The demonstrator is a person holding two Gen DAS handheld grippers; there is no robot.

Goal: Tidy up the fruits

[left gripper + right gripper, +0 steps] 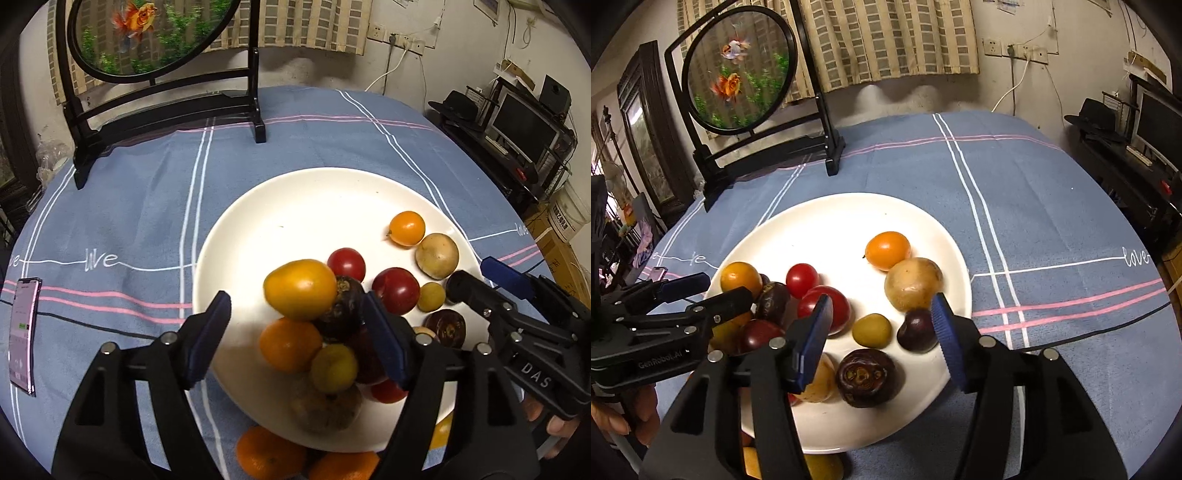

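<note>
A white plate [229, 221] [827, 206] on the blue striped cloth holds several fruits. My left gripper [297, 314] stands open over the near heap: a yellow-orange fruit [301, 288], a dark purple fruit [341, 310], an orange [290, 345] and a small yellow-green one [334, 367] lie between its fingers, the right pad close beside the purple one. My right gripper [881, 317] is open too, with a small yellow-green fruit [871, 330], a dark plum [918, 330] and a dark round fruit [866, 376] in its gap. Each gripper shows in the other's view [480, 278] [720, 290].
A round goldfish screen on a black stand [147, 44] [738, 81] stands at the back left. A phone [24, 332] lies at the left edge. Two oranges [269, 454] lie off the plate, near me. A desk with a monitor [524, 129] is at the right.
</note>
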